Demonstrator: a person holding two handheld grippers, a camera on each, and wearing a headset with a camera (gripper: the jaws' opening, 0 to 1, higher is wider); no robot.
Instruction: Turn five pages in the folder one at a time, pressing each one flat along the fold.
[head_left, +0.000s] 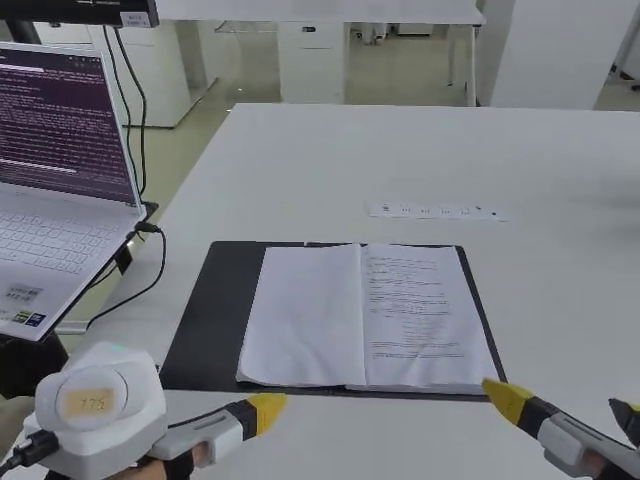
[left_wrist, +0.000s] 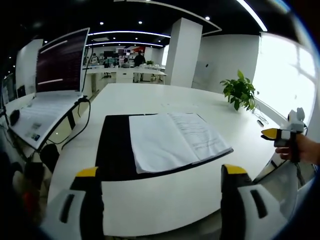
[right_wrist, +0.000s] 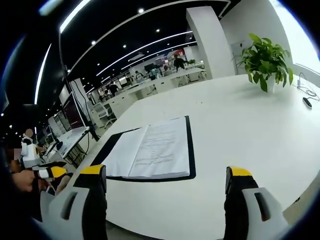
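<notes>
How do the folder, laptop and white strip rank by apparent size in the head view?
1. Folder and laptop: they look close in size, and the laptop is cut off by the frame edge, so I won't rank one over the other.
2. White strip: clearly smallest.

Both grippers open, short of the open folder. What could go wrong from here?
1. The right page stack is thick: the right gripper, jaws wide open, may lift several sheets at once.
2. The folder lies loose on the smooth table; with the left gripper off it, pressing along the fold may slide it.
</notes>
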